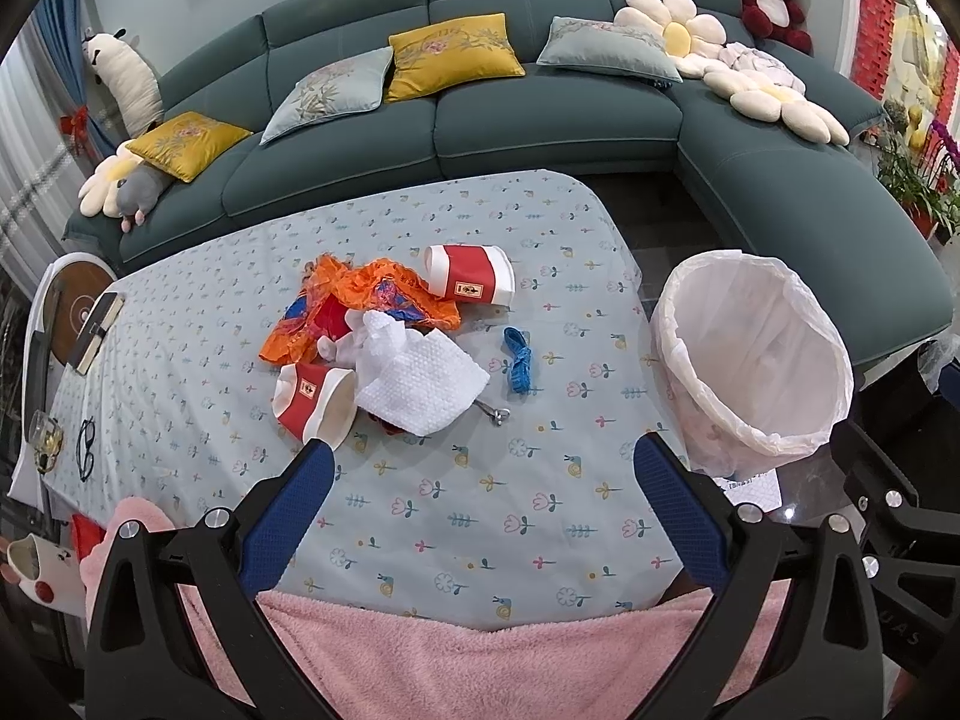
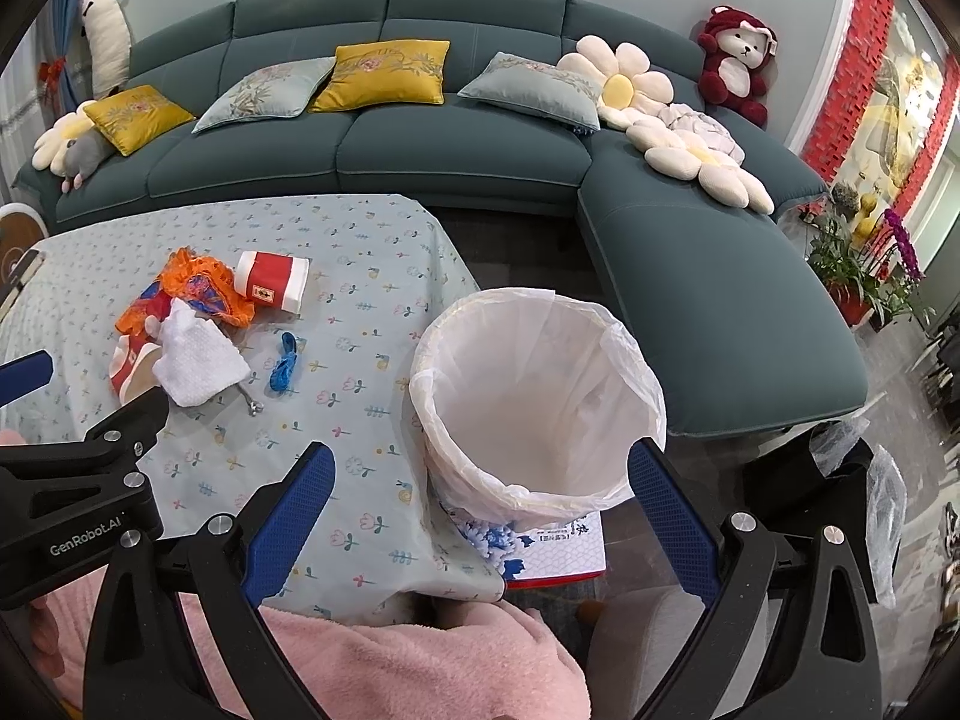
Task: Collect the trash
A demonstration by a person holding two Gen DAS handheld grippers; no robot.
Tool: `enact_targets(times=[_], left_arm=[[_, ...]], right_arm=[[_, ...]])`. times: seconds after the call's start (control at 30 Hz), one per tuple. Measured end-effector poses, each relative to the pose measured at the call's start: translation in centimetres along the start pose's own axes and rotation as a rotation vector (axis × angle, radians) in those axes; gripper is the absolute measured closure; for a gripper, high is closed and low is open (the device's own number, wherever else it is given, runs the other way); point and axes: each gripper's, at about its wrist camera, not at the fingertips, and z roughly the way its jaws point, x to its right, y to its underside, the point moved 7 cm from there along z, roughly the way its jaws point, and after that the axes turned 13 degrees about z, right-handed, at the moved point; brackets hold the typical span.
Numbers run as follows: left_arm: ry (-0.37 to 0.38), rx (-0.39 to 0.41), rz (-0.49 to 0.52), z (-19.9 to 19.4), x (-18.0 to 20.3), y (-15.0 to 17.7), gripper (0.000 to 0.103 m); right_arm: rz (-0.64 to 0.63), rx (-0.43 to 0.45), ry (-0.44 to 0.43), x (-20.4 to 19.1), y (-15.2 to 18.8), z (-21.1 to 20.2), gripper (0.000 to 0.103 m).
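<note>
**Both hand-held grippers spread wide and empty; trash piled mid-bench, lined bin off the bench's right end.**

I hold the left hand-held gripper (image 1: 483, 450) wide apart with nothing in it over the near bench (image 1: 480, 516), and the right hand-held gripper (image 2: 480, 456) equally wide and empty, framing the bin (image 2: 540, 396). From the left view the nearest piece, a red paper cup (image 1: 312, 399) on its side, sits at about 11 o'clock, just off my left fingertip. I'd take it first, pinching across its rim lightly so it doesn't crush or roll. A white tissue (image 1: 420, 378) overlaps it, so I'd lift slowly. Beyond lie an orange wrapper (image 1: 360, 300), a blue string (image 1: 519, 360) at 12 o'clock and a second cup (image 1: 471, 273). A small metal piece (image 1: 498, 414) pokes from under the tissue; I can't identify it. Whatever else the tissue covers is hidden, and I cannot see the bin's base in the left view.
</note>
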Motion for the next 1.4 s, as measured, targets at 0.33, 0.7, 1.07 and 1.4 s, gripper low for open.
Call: enact_targets(times=[0.33,0.7,1.07,1.4], left_arm=[[0.024,0.021,-0.025,0.1,-0.4,0.1,0.008],[0.026,-0.019,-0.072,3.1,-5.0,1.6,0.007],[0.031,-0.059,-0.138,9.1,-12.4,4.5,0.008],[0.059,-0.114,-0.146,14.3,-16.4,5.9,0.008]], right_arm=[[-0.006,0.013,0.017,-0.5,-0.1,0.0,0.009],[0.042,0.015,-0.016,-2.7,-0.6,0.9,0.009],[0.010,-0.040,-0.085,-10.1,0.0,4.6,0.012],[-0.032,-0.109,-0.160,-18.2,1.3,8.8,0.018]])
